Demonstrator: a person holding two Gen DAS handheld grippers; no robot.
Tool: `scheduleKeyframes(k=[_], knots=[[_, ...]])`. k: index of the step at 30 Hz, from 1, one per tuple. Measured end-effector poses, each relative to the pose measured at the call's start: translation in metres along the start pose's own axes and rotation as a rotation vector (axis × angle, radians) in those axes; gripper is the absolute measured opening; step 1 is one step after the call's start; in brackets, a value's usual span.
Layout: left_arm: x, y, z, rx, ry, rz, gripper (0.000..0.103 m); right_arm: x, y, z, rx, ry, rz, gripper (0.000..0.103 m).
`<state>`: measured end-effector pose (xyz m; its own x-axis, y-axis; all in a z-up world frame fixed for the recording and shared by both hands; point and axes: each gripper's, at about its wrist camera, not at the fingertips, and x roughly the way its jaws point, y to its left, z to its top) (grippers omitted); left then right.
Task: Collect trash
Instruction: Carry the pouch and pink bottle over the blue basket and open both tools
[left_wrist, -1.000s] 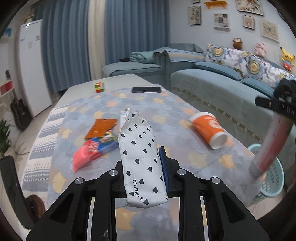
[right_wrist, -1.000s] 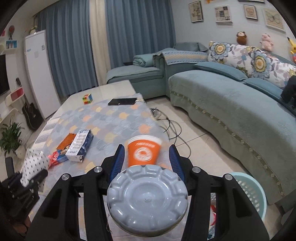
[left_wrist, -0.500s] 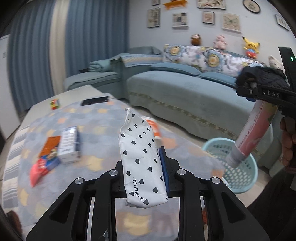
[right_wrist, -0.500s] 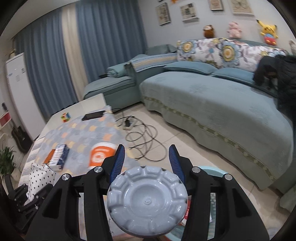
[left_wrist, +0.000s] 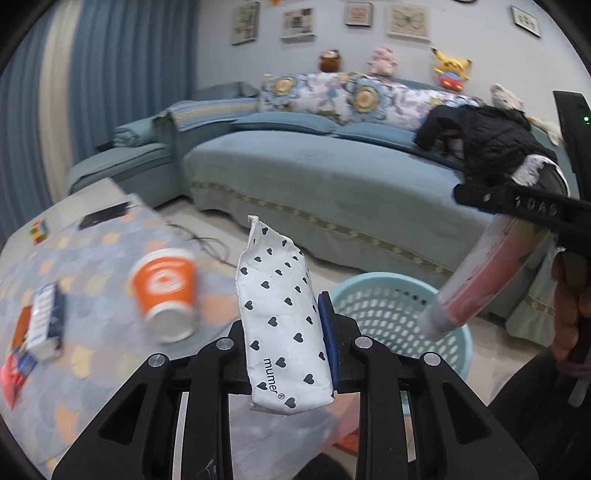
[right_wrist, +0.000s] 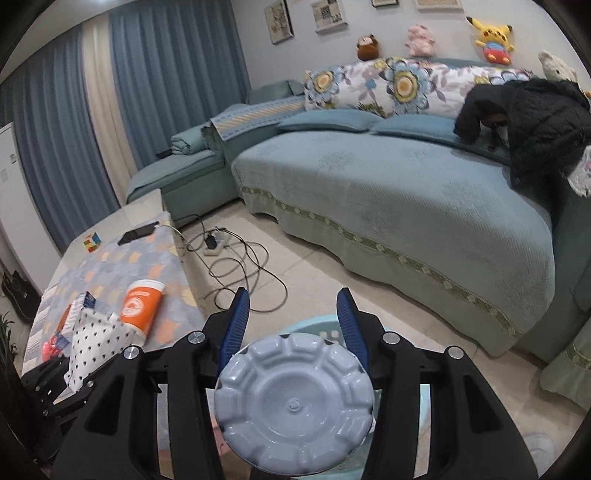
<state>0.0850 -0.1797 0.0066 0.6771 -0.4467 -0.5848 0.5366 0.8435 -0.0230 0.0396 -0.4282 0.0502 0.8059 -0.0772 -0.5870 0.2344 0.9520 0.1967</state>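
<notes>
My left gripper (left_wrist: 284, 321) is shut on a white packet with black hearts (left_wrist: 277, 295), held upright over the table's edge. To its right, my right gripper (left_wrist: 509, 218) is shut on a bottle with a pink label (left_wrist: 487, 273), tilted above a light blue basket (left_wrist: 388, 295) on the floor. In the right wrist view the bottle's grey base (right_wrist: 293, 410) fills the space between the blue pads of the right gripper (right_wrist: 293, 299), with the basket's rim (right_wrist: 314, 326) just behind it. An orange paper cup (left_wrist: 164, 291) lies on the table.
A small box (left_wrist: 46, 321) and a red wrapper (left_wrist: 14, 369) lie at the table's left. A phone (left_wrist: 103, 218) and a puzzle cube (left_wrist: 38, 230) sit at the far end. Cables (right_wrist: 240, 266) trail over the floor. A blue sofa (right_wrist: 406, 206) runs behind the basket.
Both grippers have swung right, away from the table's middle and toward the basket, each still holding its item. The bottle now hangs over the basket.
</notes>
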Motion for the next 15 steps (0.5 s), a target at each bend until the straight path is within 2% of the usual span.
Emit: scheduleKeyframes(k=[4, 6, 9, 10, 11, 12, 13, 15], knots=[[0.022, -0.026, 0.009, 0.036, 0.021, -0.095, 0.025, 0.004, -0.019, 0.000, 0.035, 0.020, -0.026, 0.045], [0.035, -0.037, 0.014, 0.023, 0.037, -0.175, 0.025, 0.006, -0.029, 0.001, 0.054, 0.028, -0.038, 0.045], [0.054, -0.047, 0.017, -0.005, 0.076, -0.282, 0.032, 0.014, -0.041, 0.000, 0.086, 0.055, -0.053, 0.046], [0.059, -0.051, 0.017, -0.009, 0.090, -0.306, 0.044, 0.017, -0.046, -0.001, 0.109, 0.068, -0.058, 0.046], [0.067, -0.054, 0.018, -0.012, 0.113, -0.321, 0.064, 0.020, -0.053, -0.002, 0.143, 0.086, -0.053, 0.047], [0.071, -0.057, 0.018, -0.013, 0.119, -0.302, 0.071, 0.021, -0.059, -0.001, 0.176, 0.087, -0.037, 0.050], [0.073, -0.059, 0.018, -0.015, 0.113, -0.287, 0.074, 0.020, -0.063, -0.001, 0.197, 0.078, -0.029, 0.052], [0.075, -0.059, 0.019, -0.024, 0.114, -0.288, 0.074, 0.016, -0.070, 0.001, 0.224, 0.054, -0.037, 0.056]])
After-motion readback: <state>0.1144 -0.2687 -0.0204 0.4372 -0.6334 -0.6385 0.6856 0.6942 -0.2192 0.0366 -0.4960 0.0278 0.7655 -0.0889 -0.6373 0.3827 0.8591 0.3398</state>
